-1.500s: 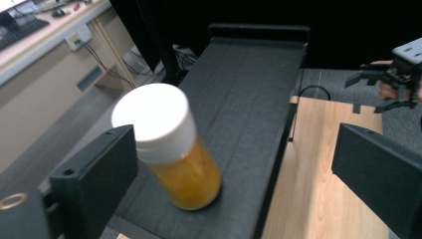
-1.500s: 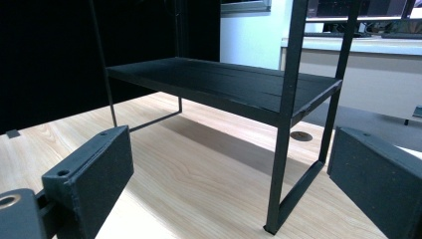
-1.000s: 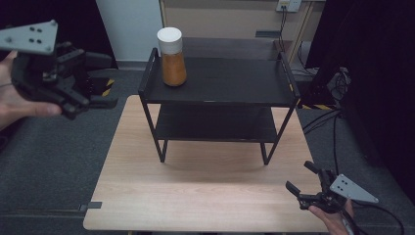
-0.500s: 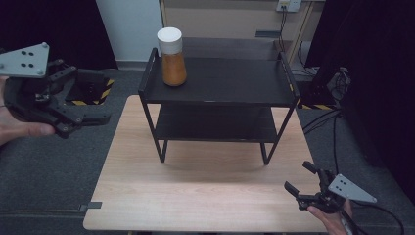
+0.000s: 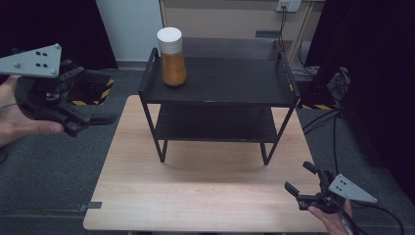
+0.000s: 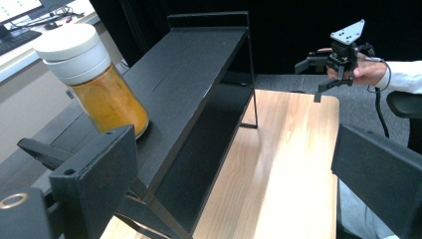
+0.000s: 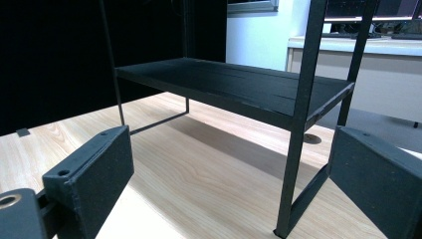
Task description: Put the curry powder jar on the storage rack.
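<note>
The left hand-held gripper (image 5: 80, 115) has swung toward the shelf rack (image 5: 220, 93), jaws wide; the right hand-held gripper (image 5: 306, 183) hovers wide-open over the counter (image 5: 205, 196); jar (image 5: 171, 58) on top

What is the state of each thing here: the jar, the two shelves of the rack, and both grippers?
Jar: upright, white lid on, holding orange contents, at the left end of the top shelf.
Top shelf: bears just the jar.
Lower shelf: bare.
Left gripper: open, holding nothing, in the air left of the table.
Right gripper: open, holding nothing, over the table's near right corner.
</note>
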Demonstrator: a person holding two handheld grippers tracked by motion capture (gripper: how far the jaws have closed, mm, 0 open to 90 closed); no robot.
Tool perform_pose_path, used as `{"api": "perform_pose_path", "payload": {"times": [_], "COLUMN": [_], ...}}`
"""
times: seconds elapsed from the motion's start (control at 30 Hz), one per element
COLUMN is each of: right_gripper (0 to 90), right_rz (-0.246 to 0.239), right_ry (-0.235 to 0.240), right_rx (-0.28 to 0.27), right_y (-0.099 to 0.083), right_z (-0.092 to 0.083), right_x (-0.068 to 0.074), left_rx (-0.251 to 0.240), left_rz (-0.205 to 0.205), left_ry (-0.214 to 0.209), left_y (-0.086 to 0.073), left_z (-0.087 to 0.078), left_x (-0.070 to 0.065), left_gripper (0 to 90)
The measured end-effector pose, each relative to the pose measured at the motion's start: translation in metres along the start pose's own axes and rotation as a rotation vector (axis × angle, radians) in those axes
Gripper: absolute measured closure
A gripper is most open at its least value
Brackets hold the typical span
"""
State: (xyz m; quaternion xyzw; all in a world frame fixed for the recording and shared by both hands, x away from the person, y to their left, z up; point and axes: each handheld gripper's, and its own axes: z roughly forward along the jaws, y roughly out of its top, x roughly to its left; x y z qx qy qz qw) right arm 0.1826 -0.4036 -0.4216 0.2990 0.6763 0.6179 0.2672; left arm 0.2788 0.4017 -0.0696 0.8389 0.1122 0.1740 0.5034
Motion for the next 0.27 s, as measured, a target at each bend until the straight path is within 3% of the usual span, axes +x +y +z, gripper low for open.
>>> {"api": "perform_pose_path", "payload": {"times": [0.27], "right_gripper": [4.3], "right_rz": [0.0], "right_ry": [0.002], "right_rx": [-0.001], "right_y": [0.0], "right_z": [0.0002], "right_x": [0.0001], "left_rx": [-0.028], "left_rz": [0.005], "left_ry": [0.0], "left_y": [0.0029], "left_z": [-0.0011], "left_x": [0.0019], "left_gripper": [3.6]}}
